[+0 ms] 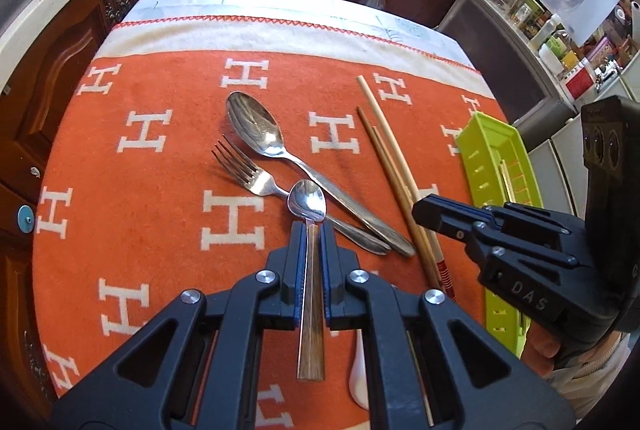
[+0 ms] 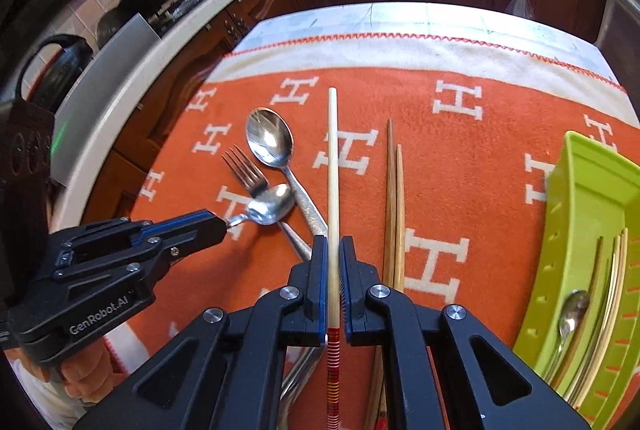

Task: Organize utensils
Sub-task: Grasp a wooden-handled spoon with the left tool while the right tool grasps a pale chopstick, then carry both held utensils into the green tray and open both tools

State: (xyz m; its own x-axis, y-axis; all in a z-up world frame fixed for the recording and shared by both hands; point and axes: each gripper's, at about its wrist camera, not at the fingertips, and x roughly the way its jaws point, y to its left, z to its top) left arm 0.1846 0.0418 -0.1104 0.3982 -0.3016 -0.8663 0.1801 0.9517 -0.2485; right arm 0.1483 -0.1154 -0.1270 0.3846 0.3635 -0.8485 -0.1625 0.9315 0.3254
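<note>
My left gripper is shut on the handle of a small steel spoon, which points away and hangs just above the cloth; the right wrist view shows the same left gripper and small spoon. My right gripper is shut on a pale chopstick with a red-striped end; in the left wrist view the right gripper sits over the chopsticks. A large spoon, a fork and a pair of brown chopsticks lie on the orange cloth.
A lime-green utensil tray stands at the cloth's right side, holding a small spoon and several chopsticks. A white spoon lies near the front edge. Dark wooden cabinets and a crowded counter ring the table.
</note>
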